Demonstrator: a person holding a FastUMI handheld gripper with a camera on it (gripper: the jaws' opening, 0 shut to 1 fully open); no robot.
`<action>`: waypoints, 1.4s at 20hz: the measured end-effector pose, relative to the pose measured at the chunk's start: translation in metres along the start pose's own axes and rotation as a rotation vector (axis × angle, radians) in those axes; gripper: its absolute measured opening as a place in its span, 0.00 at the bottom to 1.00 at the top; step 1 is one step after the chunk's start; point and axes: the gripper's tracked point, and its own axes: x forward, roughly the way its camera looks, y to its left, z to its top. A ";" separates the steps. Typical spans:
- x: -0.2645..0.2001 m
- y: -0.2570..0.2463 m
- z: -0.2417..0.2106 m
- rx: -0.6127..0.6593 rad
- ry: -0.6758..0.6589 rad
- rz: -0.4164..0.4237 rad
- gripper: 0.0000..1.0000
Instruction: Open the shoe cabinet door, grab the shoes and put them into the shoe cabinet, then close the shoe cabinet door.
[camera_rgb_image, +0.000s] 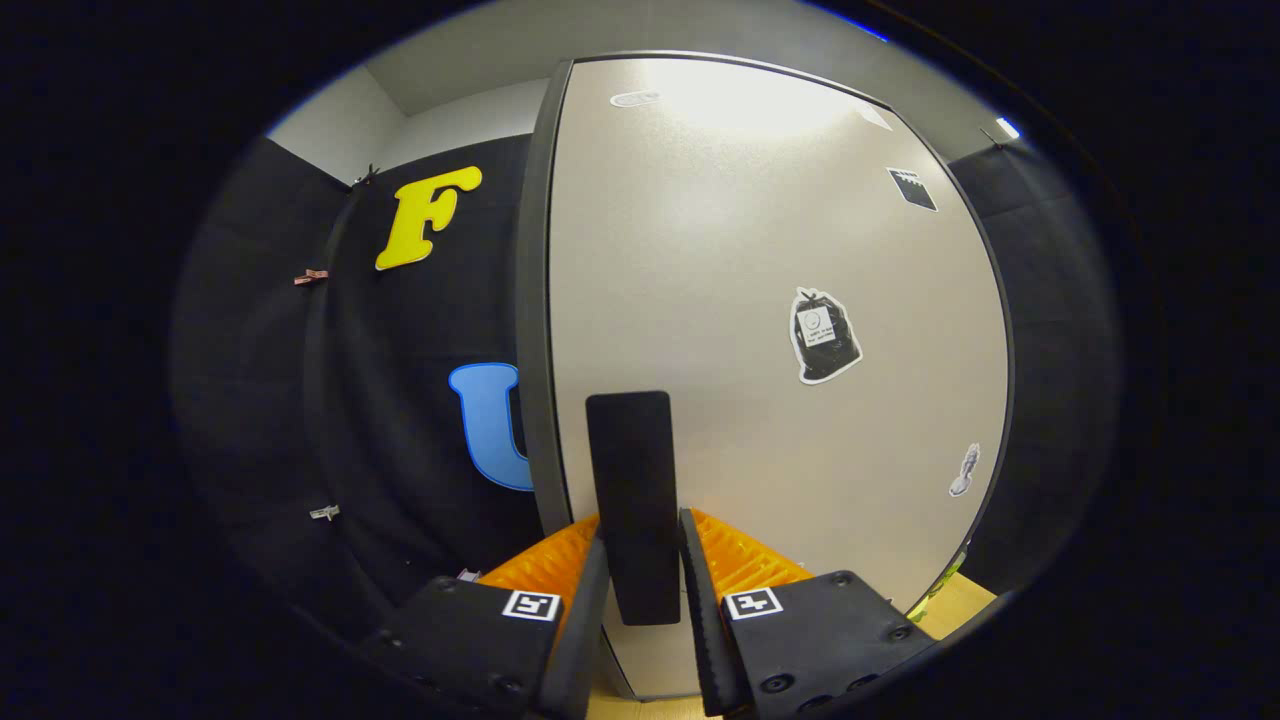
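The shoe cabinet door (760, 300) is a tall pale panel with a dark grey edge (535, 300) along its left side, and it stands right in front of me. A flat black upright handle (630, 450) is fixed low on the door near that edge. My gripper (641, 520) has one finger on each side of the handle's lower half, and both fingers (700, 590) press against it. I cannot tell whether the door is closed or slightly ajar.
Several small stickers are on the door, the largest a black bag shape (825, 337). The booth's black cloth wall (400, 420) hangs to the left of the cabinet. A strip of wooden floor (960, 600) shows at the cabinet's lower right.
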 end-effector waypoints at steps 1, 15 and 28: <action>-0.001 -0.001 0.000 -0.007 -0.002 -0.008 0.42; -0.020 -0.002 -0.004 0.040 0.093 0.025 0.34; -0.081 -0.025 0.002 -0.008 0.098 0.055 0.33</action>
